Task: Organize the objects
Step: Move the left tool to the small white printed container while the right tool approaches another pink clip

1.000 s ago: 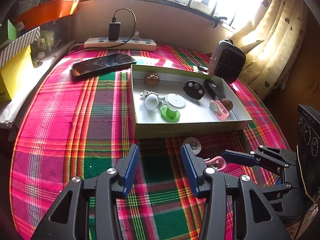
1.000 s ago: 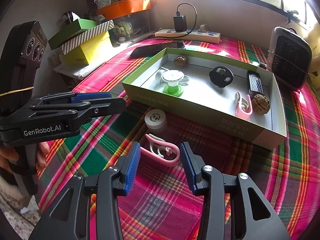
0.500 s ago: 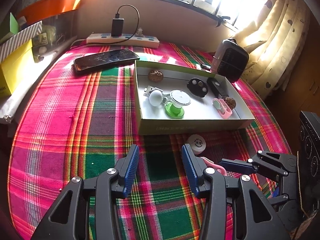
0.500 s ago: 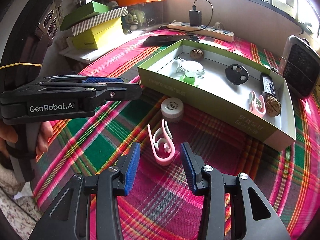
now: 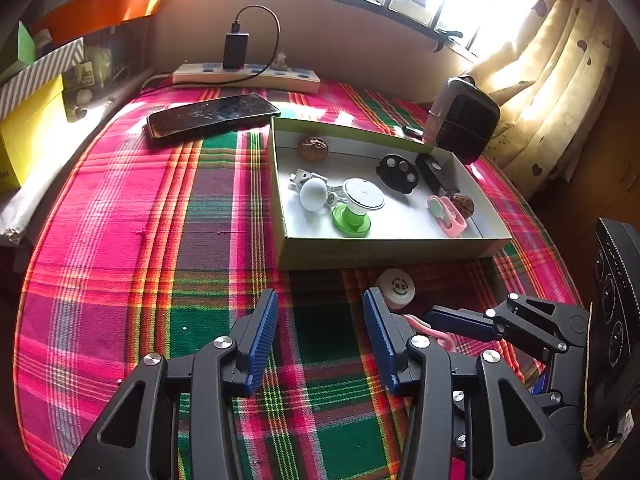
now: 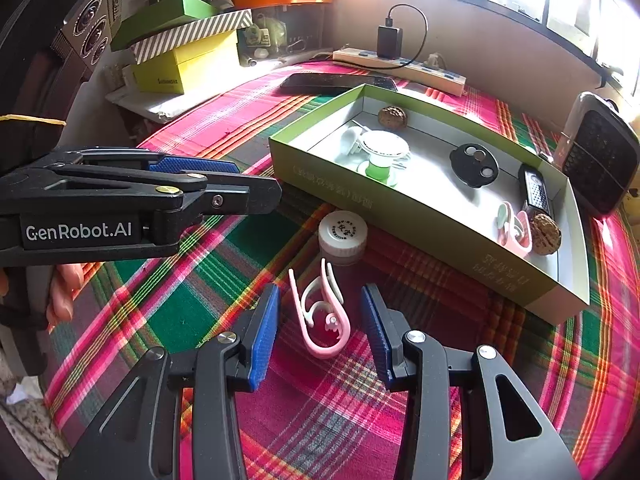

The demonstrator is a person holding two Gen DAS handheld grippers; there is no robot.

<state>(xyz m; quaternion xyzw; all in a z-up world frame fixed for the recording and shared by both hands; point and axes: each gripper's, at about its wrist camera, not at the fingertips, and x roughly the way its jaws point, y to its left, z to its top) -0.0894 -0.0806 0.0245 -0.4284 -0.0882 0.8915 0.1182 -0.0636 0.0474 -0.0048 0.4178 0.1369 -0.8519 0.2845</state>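
Toys fill the shallow green cardboard box (image 6: 420, 216), but the pink plastic clip (image 6: 322, 316) and small white round jar (image 6: 343, 233) wait on the plaid cloth by its near edge, with the right gripper (image 6: 320, 334) spread around the clip and the left gripper (image 5: 320, 340) spread over bare cloth.

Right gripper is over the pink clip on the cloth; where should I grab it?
Take the pink clip across its rounded closed end, nearest the right gripper, coming straight down. It lies flat between the open jaws, and its thin prongs splay toward the white jar, so they would probably flex.

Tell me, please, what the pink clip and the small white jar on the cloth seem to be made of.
Pink clip: probably soft plastic or silicone, matte, shown by thin curved arms of even colour. White jar: likely hard plastic, with a smooth printed lid and ribbed edge. The right tool stands open around the clip.
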